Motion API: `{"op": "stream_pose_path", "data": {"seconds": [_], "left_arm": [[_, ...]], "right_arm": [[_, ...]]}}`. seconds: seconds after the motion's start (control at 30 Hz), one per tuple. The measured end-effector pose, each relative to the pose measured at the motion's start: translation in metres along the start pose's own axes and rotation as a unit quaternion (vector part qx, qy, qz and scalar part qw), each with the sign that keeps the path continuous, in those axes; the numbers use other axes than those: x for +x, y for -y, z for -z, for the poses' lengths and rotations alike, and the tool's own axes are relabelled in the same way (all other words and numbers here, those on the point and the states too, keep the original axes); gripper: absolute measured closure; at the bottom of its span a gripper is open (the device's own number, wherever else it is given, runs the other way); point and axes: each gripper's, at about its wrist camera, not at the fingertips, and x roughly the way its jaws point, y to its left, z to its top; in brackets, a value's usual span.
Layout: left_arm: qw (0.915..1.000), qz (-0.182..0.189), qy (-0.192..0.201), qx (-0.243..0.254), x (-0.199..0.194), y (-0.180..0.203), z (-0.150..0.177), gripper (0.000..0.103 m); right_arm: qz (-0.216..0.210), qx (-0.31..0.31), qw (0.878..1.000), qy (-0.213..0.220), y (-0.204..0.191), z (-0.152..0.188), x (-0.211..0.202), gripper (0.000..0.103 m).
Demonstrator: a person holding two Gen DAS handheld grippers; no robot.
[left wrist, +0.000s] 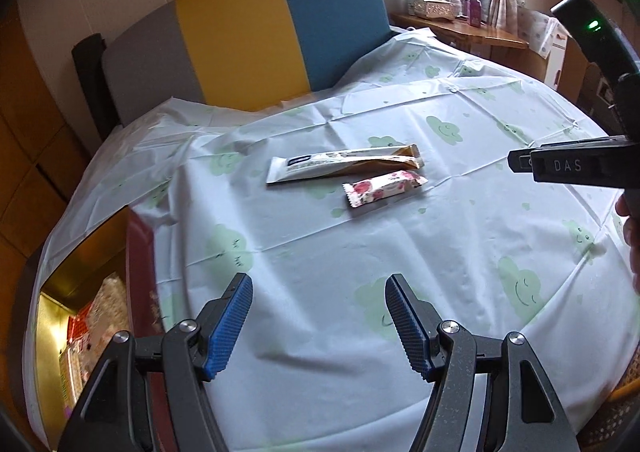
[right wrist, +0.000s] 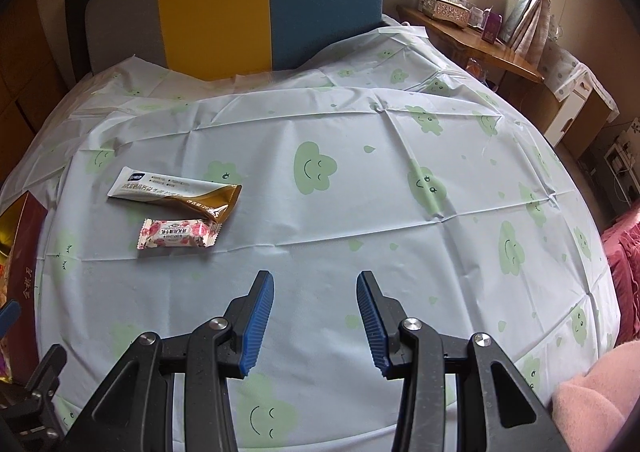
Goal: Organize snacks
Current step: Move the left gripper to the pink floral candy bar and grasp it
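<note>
The left gripper (left wrist: 319,326) hovered over the cloth (left wrist: 440,252) with its blue pads (left wrist: 232,326) spread wide and nothing between them. Just to its left, at the table's edge, sat an open red box (left wrist: 138,276) with packets inside, though that corner was too dim and warped to say what kind. Ahead and slightly right of this gripper lay the pink snack (left wrist: 383,188), and just beyond it, nearly touching, the long bar (left wrist: 344,166). Farther right, the right gripper's body (left wrist: 576,166) reached in from the frame edge, well apart from both snacks.

The right gripper (right wrist: 315,324) also stood open, moderately wide and empty, above bare cloth (right wrist: 400,212). The pink snack (right wrist: 179,234) lay ahead and to its left; the long bar (right wrist: 176,192) lay beyond that, gold end pointing right. The red box (right wrist: 24,252) showed at the far left edge. Past the table stood a striped chair back (right wrist: 248,8), with a wooden shelf (right wrist: 480,40) off to the right.
</note>
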Motion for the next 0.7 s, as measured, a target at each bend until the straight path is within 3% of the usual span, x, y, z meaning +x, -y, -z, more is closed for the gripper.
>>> {"op": "stream_pose_path", "data": {"seconds": [0.47, 0.7], "left_arm": [[0.9995, 0.022, -0.020, 0.005, 0.046, 0.019, -0.028, 0.033], [0.9926, 0.058, -0.062, -0.087, 0.081, -0.014, -0.048, 0.033]], "right_arm": [[-0.005, 0.013, 1.000, -0.019, 0.003, 0.000, 0.005, 0.059], [-0.015, 0.010, 1.000, -0.024, 0.001, 0.000, 0.006, 0.059]]}}
